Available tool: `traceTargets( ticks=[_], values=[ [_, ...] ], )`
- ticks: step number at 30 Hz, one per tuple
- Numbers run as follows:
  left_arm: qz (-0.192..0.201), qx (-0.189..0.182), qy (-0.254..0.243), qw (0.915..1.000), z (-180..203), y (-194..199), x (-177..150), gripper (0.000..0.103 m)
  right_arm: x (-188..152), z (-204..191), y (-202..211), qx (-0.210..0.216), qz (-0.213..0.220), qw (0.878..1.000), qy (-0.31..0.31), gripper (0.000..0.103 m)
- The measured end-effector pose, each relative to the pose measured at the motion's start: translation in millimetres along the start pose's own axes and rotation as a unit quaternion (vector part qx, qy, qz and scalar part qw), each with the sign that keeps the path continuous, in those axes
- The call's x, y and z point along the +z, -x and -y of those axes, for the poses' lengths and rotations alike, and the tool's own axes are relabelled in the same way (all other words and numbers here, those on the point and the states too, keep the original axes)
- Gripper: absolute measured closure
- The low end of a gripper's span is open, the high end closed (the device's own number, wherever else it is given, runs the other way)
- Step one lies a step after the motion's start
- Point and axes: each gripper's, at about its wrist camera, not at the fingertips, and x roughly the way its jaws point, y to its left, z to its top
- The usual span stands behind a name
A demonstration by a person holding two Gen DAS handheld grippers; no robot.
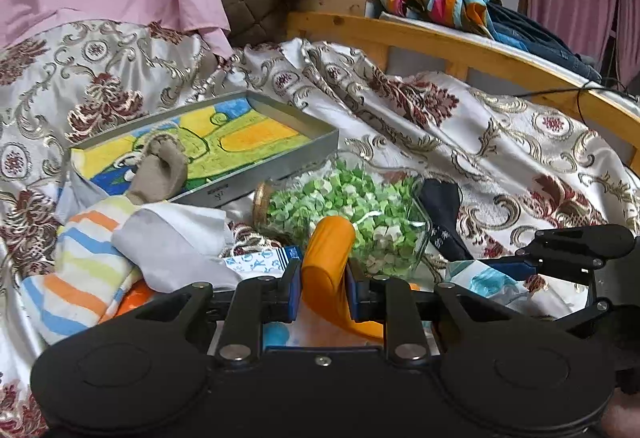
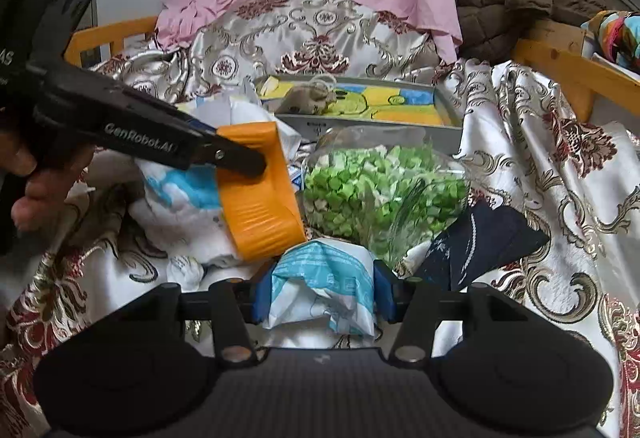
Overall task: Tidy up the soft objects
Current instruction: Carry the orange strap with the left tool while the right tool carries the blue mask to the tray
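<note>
Crowded around the jar

The jar of green paper stars [image 2: 384, 190] is hemmed in: grey tray [image 2: 360, 118] behind, orange band [image 2: 260, 190] and white cloths [image 2: 176, 198] left, dark pouch [image 2: 480, 242] right; bare bedspread [image 2: 560, 178] lies farther right.

Right claw [image 2: 322, 300] pinches a white-and-blue packet [image 2: 324, 286] — left claw [image 2: 240, 158] grips an orange band [image 2: 258, 194] beside it.
</note>
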Motion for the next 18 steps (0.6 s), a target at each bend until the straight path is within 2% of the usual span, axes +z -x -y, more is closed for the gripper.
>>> traceTargets(
  ticks=[10, 18],
  values=[
    [0.046, 0.014, 0.024, 0.9986, 4, 28, 9, 0.079, 10, 7, 25, 0.0, 0.062, 0.998, -0.022, 0.048],
    [0.084, 0.022, 0.042, 0.9954, -14, 33, 22, 0.079, 24, 7, 38, -0.007, 0.077, 0.997, -0.023, 0.048]
  ],
)
